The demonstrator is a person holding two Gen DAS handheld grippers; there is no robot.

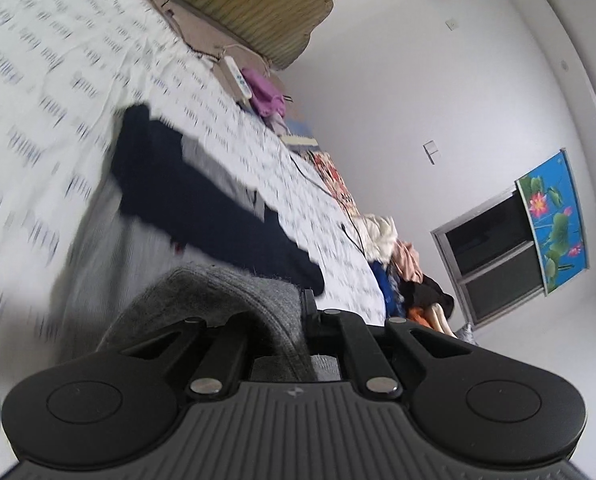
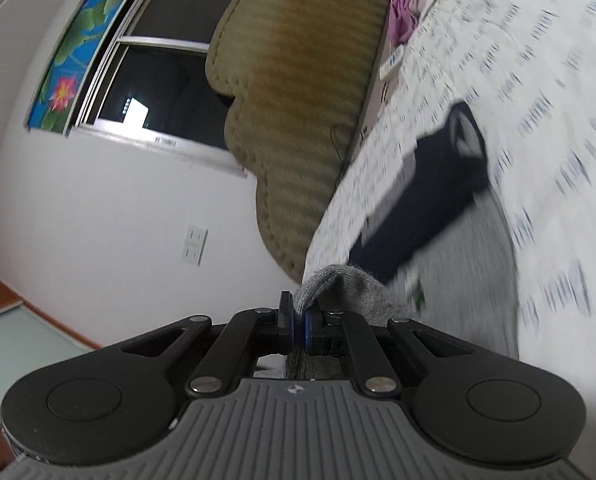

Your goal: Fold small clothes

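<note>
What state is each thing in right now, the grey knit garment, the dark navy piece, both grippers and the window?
Grey knit garment: pinched at two spots, raised off the patterned bed sheet.
Dark navy garment: lying flat on the sheet, not held.
Left gripper: jaws shut on the grey knit.
Right gripper: jaws shut on the grey knit.
Window: closed, dark outside.

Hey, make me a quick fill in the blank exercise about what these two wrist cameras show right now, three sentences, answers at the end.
1. Each claw, left and right, is shut on a knit garment coloured ____.
2. On the patterned sheet lies a folded garment coloured dark ____.
3. The curtain beside the window shows pink ____.

Missing words: grey; blue; flowers
</note>
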